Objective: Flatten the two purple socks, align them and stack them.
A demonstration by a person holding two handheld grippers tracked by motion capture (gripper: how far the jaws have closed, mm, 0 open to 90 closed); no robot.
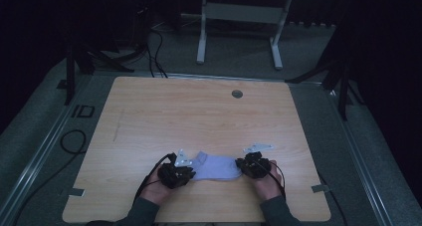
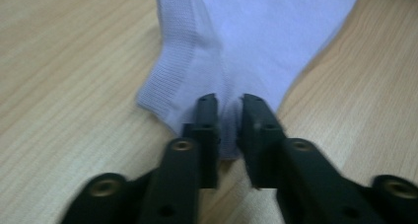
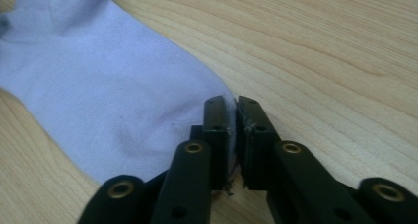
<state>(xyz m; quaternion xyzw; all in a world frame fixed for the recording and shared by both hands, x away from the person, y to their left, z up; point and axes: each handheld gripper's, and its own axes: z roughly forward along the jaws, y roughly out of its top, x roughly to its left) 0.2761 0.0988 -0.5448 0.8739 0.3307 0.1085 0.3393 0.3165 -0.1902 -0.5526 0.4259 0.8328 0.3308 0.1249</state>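
Near the table's (image 1: pixel 149 111) front edge, I am pinching the sock (image 1: pixel 215 167) flat with both tongs, left (image 2: pixel 227 116) on its cuff end, right (image 3: pixel 232 116) on its toe; pulling evenly should avoid slipping.

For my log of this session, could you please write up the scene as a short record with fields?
surface: wooden table
item: pale sock, lying flat
left claw: shut on the sock's heel end, beside the ribbed cuff
right claw: shut on the sock's toe end
hands: one behind each claw, near the table's front edge
background: dark room, white frame beyond the table
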